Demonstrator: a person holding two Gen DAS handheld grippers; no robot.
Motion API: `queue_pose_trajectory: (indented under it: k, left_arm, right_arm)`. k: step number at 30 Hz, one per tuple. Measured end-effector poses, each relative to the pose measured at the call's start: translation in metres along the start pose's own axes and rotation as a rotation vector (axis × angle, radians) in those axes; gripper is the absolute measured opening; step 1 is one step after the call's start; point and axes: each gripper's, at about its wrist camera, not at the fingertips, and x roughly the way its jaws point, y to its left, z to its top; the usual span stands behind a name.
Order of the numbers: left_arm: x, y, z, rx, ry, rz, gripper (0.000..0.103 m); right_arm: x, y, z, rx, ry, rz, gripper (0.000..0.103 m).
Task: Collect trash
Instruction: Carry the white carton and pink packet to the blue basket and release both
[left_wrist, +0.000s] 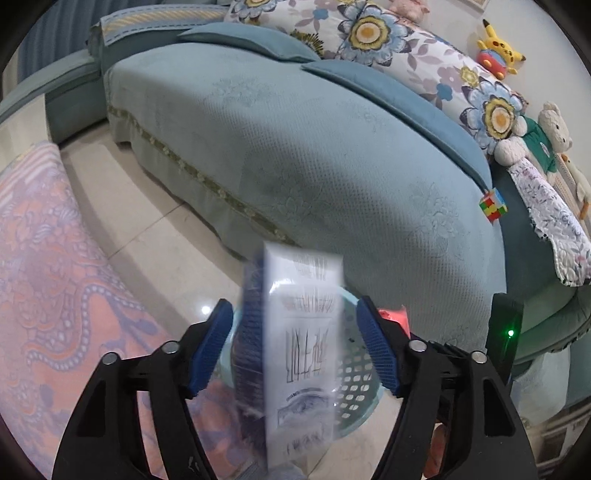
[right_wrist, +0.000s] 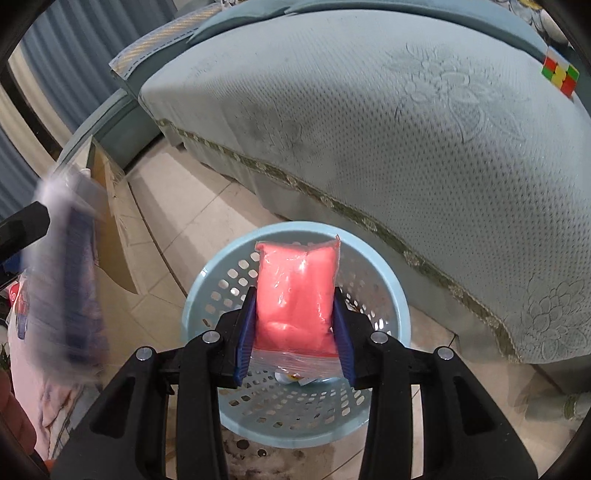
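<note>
Above floor basket (right_wrist: 295, 417), right tool (right_wrist: 294, 334) clamps pink bag (right_wrist: 295, 295); left tool (left_wrist: 295, 350) gapes around box (left_wrist: 299, 354).

The pale tiled floor (right_wrist: 207, 221) carries a light-blue perforated basket (right_wrist: 295, 417) just beside the teal sofa (right_wrist: 369, 110). A multicoloured puzzle cube (right_wrist: 559, 75) lies on the sofa's seat cover.
</note>
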Motion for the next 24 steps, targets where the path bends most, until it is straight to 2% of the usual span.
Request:
queue_pose_trajectory:
  k: [5,9,17,24]
  left_arm:
    - [0.000,0.007,0.000,-0.015,0.004,-0.002,0.070]
    - [-0.006,0.010,0.001,-0.022,-0.005,-0.009,0.070]
    - [-0.036,0.021,0.002,-0.046,-0.056,-0.025,0.070]
    - [-0.090,0.049,-0.006,-0.088,-0.145,-0.010,0.070]
  right_arm:
    - [0.007,0.001,-0.001,0.009,0.017,-0.002,0.039]
    - [0.008,0.005,-0.002,0.005,0.018,-0.004,0.050]
    - [0.001,0.022,-0.001,-0.027,0.012,0.021,0.050]
    - [-0.034,0.065,0.004,-0.125,-0.071,0.090,0.050]
